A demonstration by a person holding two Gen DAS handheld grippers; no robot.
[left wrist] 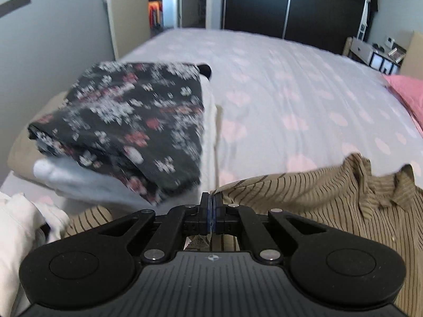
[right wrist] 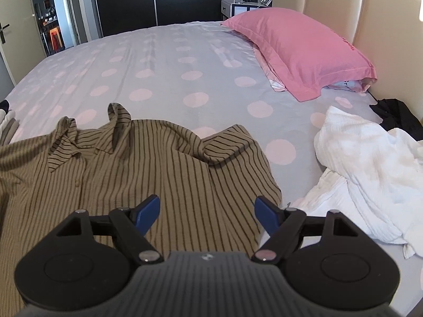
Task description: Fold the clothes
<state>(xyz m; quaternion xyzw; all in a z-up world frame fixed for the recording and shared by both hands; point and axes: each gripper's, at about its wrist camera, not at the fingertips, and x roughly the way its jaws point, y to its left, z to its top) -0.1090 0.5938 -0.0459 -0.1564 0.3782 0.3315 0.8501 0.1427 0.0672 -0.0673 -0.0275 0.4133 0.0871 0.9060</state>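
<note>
Striped tan shirt lies spread on a bed, collar toward the far side and its button placket running toward the viewer. The bed sheet is pale lilac with pink dots. In the right wrist view the shirt fills the near left part of the picture, with one sleeve or shoulder bunched into a fold at its far right edge.

The right gripper hovers over the shirt's near right part with its blue-padded fingers spread wide and nothing between them.

In the left wrist view the left gripper has its jaws pressed together at the shirt's near left edge. Whether any cloth is caught between them cannot be told, since the fingers hide that spot.

Far left of the left gripper sits a pile of folded clothes, blurred, with a black garment patterned in white and red on top and white and beige items under it. White cloth lies at the near left edge.

To the right of the shirt, a crumpled white garment lies on the sheet, with a dark garment beyond it. A pink pillow rests against a cream headboard at the far right. Dark wardrobe doors stand beyond the bed.
</note>
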